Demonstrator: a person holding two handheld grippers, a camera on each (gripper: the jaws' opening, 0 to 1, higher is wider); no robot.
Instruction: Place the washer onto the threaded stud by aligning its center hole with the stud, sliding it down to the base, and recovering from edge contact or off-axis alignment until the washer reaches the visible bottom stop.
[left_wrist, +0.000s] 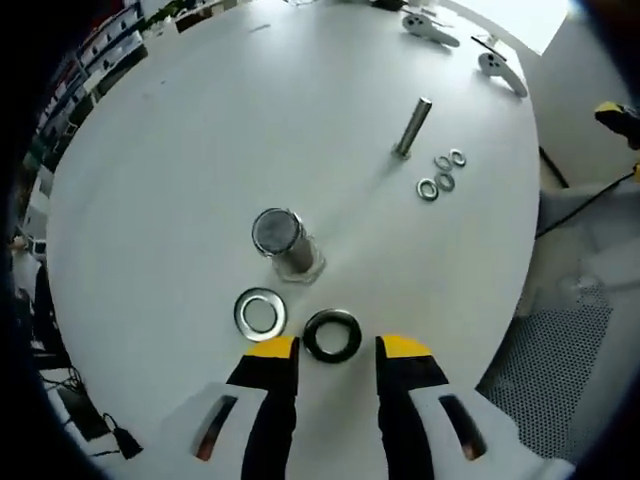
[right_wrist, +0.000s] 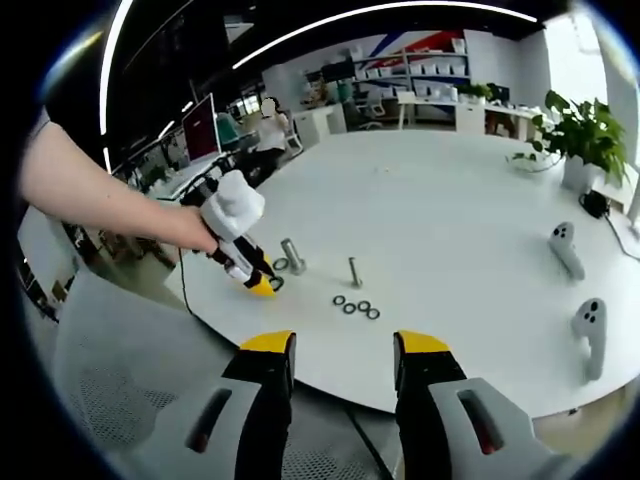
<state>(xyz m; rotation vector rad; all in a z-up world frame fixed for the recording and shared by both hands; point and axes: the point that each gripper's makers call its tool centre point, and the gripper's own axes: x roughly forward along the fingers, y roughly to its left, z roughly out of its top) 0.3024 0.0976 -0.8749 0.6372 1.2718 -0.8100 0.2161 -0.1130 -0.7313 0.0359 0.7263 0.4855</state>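
In the left gripper view a thick threaded stud (left_wrist: 282, 243) stands upright on the white table (left_wrist: 180, 150). A silver washer (left_wrist: 260, 312) lies flat just in front of it. A black washer (left_wrist: 332, 335) lies beside that, right at the tips of my open left gripper (left_wrist: 338, 347). A thinner stud (left_wrist: 411, 127) stands farther off with several small washers (left_wrist: 441, 174) next to it. In the right gripper view my right gripper (right_wrist: 335, 345) is open and empty, hanging off the table's near edge. There the left gripper (right_wrist: 262, 284), held by a person's hand, points down at the thick stud (right_wrist: 291, 255).
Two white controllers (right_wrist: 577, 285) lie at the table's right side. A potted plant (right_wrist: 582, 135) stands at the far right edge. A perforated chair seat (left_wrist: 545, 370) sits below the table rim. Desks, shelves and a seated person (right_wrist: 268, 128) fill the room behind.
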